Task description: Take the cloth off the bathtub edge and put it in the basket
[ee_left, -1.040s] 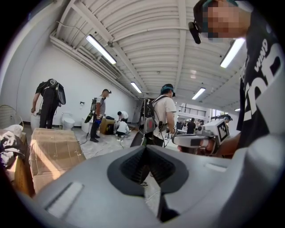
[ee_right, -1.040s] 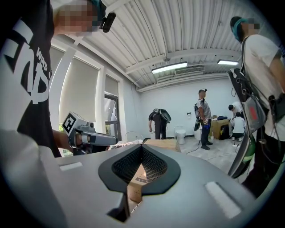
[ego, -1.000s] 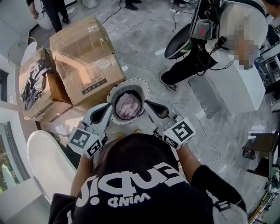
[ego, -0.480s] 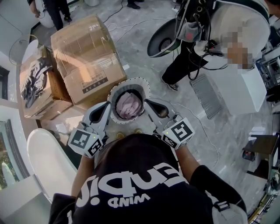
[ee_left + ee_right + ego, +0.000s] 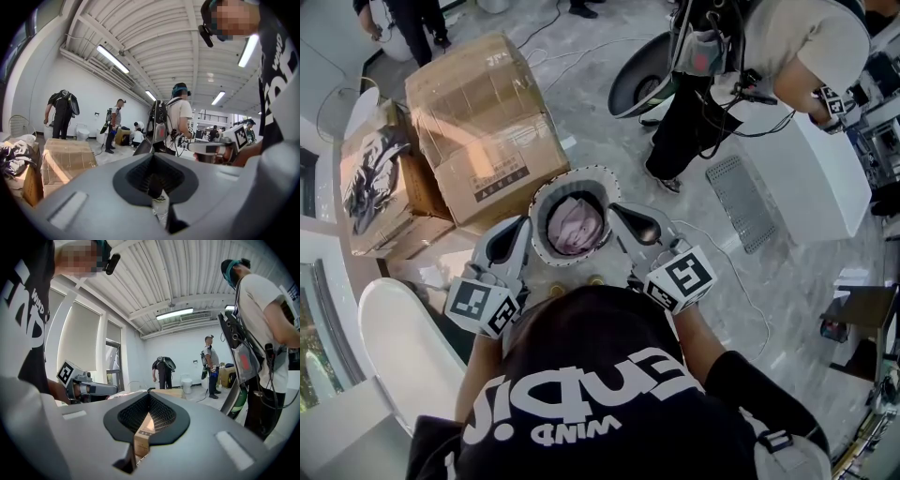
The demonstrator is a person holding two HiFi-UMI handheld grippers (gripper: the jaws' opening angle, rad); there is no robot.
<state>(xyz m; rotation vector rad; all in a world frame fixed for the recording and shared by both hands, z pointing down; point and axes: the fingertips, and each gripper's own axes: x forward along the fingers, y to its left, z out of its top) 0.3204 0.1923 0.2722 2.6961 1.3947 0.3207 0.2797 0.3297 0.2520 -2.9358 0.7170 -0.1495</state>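
Tub lower left, no cloth on visible rim. Left gripper just left of basket, jaws pressed together, nothing between. Cloth lies bunched inside basket. Right gripper just right of basket, jaws also together, empty. Judged: placing step done. Next: draw both grippers clear.

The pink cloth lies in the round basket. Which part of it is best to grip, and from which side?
Probably the crumpled folds at the middle of the cloth, coming straight down from above: the basket wall rings it on every side, so only its top is open to fingers.
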